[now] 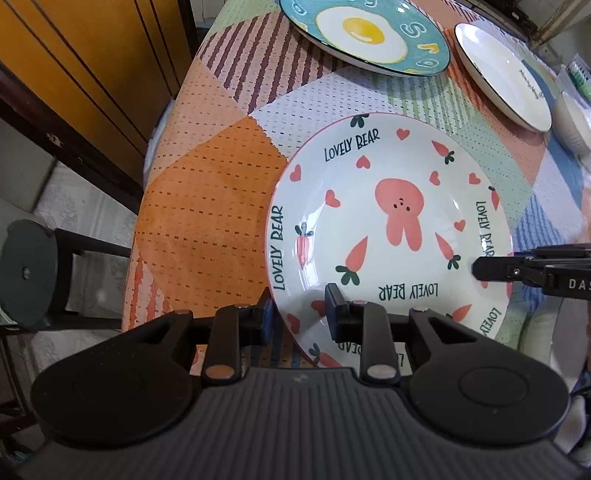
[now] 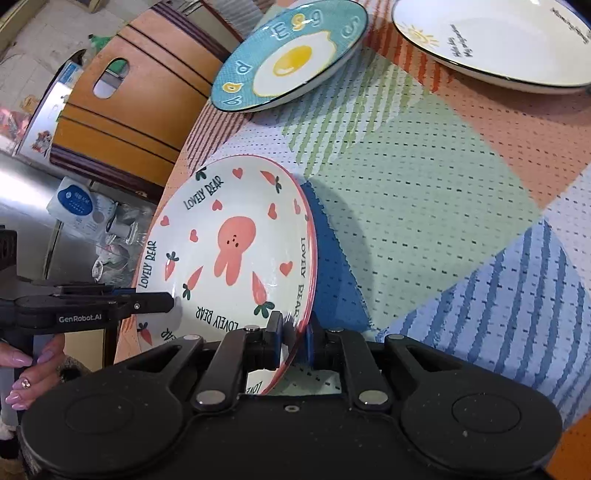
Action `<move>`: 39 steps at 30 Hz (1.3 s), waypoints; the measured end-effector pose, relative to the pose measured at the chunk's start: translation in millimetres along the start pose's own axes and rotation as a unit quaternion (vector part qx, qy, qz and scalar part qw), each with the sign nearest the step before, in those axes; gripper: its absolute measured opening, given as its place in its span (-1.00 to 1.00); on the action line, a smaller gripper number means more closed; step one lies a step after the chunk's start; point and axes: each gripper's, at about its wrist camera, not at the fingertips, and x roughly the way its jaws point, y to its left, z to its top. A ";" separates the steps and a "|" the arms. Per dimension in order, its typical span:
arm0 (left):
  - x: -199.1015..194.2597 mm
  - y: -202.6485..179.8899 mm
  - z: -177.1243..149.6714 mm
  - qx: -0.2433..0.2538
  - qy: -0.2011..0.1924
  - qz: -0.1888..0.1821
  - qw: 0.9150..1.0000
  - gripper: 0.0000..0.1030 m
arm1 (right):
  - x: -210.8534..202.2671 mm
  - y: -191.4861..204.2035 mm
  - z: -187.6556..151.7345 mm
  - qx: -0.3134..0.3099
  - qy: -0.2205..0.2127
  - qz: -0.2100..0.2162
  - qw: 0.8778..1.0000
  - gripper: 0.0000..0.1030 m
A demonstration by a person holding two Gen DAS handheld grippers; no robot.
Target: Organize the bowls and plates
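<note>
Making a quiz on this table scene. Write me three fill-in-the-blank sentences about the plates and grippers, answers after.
1. The left gripper and right gripper both clamp the rim of the ____ plate.
2. The blue plate shows a fried ____.
3. The tablecloth has a ____ pattern.

Missing words: rabbit; egg; patchwork

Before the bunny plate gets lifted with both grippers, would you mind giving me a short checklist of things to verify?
1. Right gripper clamped on the bunny plate rim: ok.
2. Left gripper astride the near rim, one finger inside, one outside: ok; firm pinch: cannot tell.
3. Grips on separate rim sections: ok.
4. Plate empty: ok.
5. Egg plate and white plate clear of the bunny plate: ok.
6. Plate well on the table: not ok, it sits beside the tablecloth edge.
</note>
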 end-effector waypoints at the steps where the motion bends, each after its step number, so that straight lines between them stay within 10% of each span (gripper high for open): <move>1: -0.3 -0.5 0.5 -0.002 0.003 -0.001 1.000 -0.49 | -0.7 2.0 -0.9 -0.011 -0.002 -0.002 1.000 -0.68; 21: -10.1 -101.5 66.8 0.067 -0.009 -0.056 0.996 -0.45 | -102.2 -46.9 22.5 -0.044 -0.072 -0.034 0.996 -0.65; 39: 32.1 -117.7 77.8 0.108 -0.003 -0.017 0.994 -0.44 | -67.8 -74.4 17.5 -0.044 -0.062 -0.052 0.996 -0.56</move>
